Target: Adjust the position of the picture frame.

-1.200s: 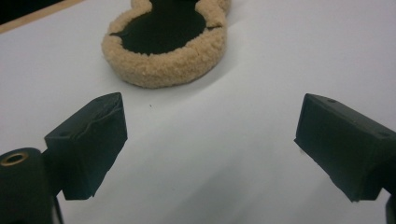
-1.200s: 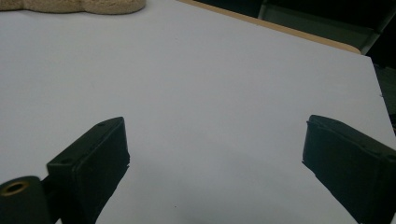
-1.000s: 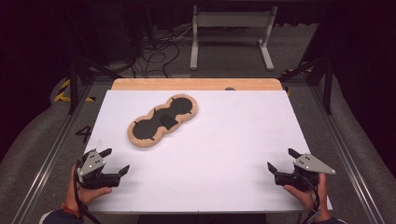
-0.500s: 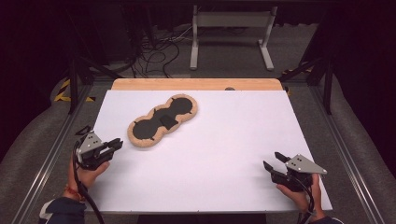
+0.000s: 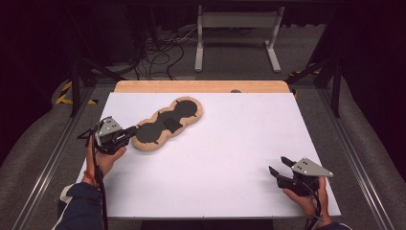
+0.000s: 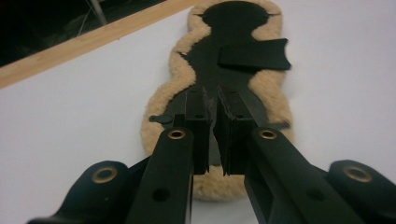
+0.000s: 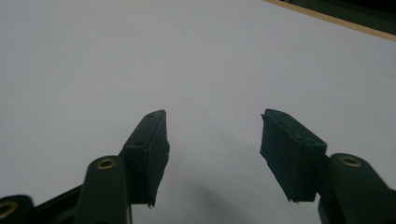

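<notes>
Right, we're at the grasp step on the fleece-edged insole [image 5: 166, 124], which lies flat on the white surface [image 5: 230, 158], left of centre and slanting from near-left to far-right. Left gripper [image 5: 130, 132] is at its near-left end. In the left gripper view the fingers [image 6: 196, 126] have just been closing and now stand nearly together over the dark inner face. We can't confirm any material is pinched in the slit between them, so we treat the grip as unproven.

Right gripper [image 5: 279, 167] sits at the near-right of the surface, well apart from the insole. Its fingers [image 7: 149, 149] have come partway in and hold nothing, with bare surface between them.

Next move, as we judge it: check the left fingers actually have the edge before lifting or dragging. The piece is thin and floppy, so a low, level pull seems safer.

Around: a loose dark flap [image 6: 254, 55] lies on the insole's far half and could snag. The wooden strip [image 5: 201, 86] along the far edge is clear of the path. Nothing stands between the grippers.
</notes>
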Tool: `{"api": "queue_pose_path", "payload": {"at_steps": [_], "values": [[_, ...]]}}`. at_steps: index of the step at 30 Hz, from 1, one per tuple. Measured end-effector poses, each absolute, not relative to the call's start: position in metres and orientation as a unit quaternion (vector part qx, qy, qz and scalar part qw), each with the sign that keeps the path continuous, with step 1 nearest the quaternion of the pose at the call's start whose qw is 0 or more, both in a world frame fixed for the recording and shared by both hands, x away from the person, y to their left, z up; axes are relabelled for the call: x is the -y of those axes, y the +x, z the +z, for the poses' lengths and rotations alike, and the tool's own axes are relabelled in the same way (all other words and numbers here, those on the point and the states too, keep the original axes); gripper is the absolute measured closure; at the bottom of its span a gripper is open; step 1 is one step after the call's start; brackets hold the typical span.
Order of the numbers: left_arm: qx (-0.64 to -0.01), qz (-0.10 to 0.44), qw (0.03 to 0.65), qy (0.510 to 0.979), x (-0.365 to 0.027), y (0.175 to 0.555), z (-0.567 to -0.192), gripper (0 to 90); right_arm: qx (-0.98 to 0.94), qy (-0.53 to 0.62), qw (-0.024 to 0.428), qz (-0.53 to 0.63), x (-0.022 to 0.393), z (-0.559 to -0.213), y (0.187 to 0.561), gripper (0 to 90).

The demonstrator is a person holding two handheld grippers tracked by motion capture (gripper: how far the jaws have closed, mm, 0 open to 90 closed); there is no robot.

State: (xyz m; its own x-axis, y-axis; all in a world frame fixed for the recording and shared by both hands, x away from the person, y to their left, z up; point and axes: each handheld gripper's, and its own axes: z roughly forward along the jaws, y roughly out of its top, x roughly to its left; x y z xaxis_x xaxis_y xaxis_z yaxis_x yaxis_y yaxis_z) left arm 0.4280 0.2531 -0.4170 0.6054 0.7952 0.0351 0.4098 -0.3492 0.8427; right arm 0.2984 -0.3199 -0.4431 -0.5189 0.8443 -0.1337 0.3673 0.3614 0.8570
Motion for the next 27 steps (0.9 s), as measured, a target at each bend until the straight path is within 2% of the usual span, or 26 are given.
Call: {"api": "queue_pose_path", "payload": {"at_steps": [2,4,9,15,27], "values": [[-0.387,0.232,0.402,0.797,-0.252,0.439,-0.422,83.8,-0.774,0.389,0.291,0.406,0.319,-0.443,0.298,46.6],[-0.397,0.214,0.396,0.800,-0.251,0.451,-0.425,84.1,-0.775,0.390,0.288,0.405,0.319,-0.443,0.299,47.0],[-0.388,0.223,0.389,0.805,-0.241,0.473,-0.418,86.6,-0.780,0.391,0.278,0.402,0.318,-0.446,0.303,45.5],[-0.401,0.206,0.365,0.815,-0.223,0.507,-0.409,88.4,-0.784,0.396,0.269,0.396,0.317,-0.449,0.304,44.6],[-0.422,0.194,0.306,0.831,-0.203,0.554,-0.424,89.7,-0.790,0.397,0.259,0.389,0.318,-0.451,0.298,43.9]]}}
